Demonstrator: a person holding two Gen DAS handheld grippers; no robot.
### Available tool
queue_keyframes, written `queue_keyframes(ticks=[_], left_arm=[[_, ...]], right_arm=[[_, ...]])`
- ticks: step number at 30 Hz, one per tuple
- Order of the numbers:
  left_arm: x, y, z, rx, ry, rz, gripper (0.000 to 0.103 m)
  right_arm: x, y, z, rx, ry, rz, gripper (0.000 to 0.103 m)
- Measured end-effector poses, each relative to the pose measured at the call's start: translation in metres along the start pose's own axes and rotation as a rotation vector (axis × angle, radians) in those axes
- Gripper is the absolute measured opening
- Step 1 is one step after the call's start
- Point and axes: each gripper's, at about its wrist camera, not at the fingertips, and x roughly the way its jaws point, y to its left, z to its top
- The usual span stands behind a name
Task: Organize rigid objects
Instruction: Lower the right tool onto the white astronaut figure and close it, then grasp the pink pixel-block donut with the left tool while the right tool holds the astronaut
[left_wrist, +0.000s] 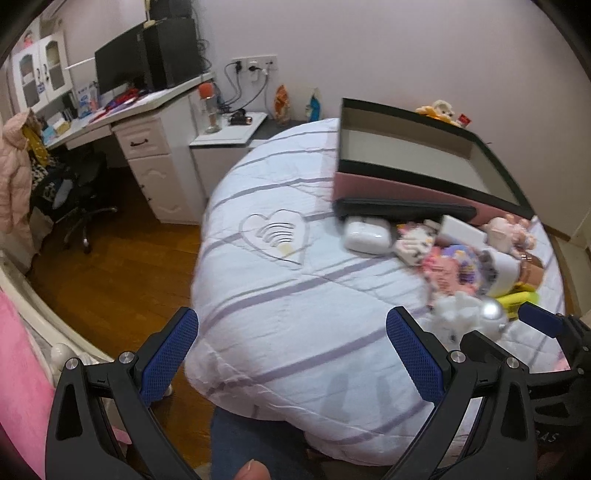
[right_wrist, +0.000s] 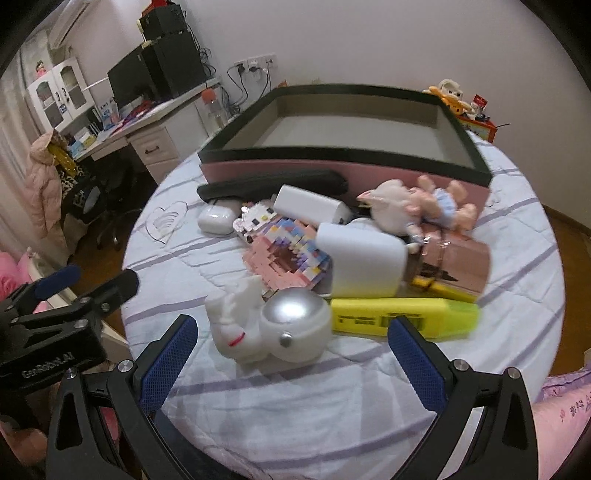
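Both hand-held grippers, left (left_wrist: 291, 354) and right (right_wrist: 291, 360), are wide open and empty; the left one's body reads "GenRobot.AI".

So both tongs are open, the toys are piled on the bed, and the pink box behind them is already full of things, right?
Not quite: the pink box is empty, as the right wrist view shows. The toys do lie piled on the bed, and both the left tongs and right tongs are open.
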Motion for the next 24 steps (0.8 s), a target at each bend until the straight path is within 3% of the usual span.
queue_keyframes(ticks=[4, 7, 8, 9, 17, 24], left_arm=[[0.007, 0.011, 0.000, -0.028, 0.021, -0.014, 0.103], [0.011, 0.012, -0.001, -0.022, 0.030, -0.010, 0.103], [0.012, 0.012, -0.001, -0.021, 0.032, -0.014, 0.103], [0.013, 0.011, -0.001, -0.020, 0.034, -0.017, 0.103], [0.010, 0.001, -0.004, -0.001, 0.032, -0.024, 0.103], [0.009, -0.020, -0.002, 0.025, 0.028, -0.067, 0.103]], right_arm=[[0.017, 0.008, -0.002, -0.022, 0.033, -0.023, 0.103], [0.018, 0.014, -0.006, -0.048, -0.002, -0.067, 0.100], [0.018, 0.016, -0.006, -0.066, -0.014, -0.076, 0.080], [0.019, 0.018, -0.006, -0.090, -0.014, -0.069, 0.070], [0.009, 0.008, -0.006, -0.066, -0.027, -0.031, 0.070], [-0.027, -0.014, -0.006, -0.005, -0.103, -0.011, 0.070]])
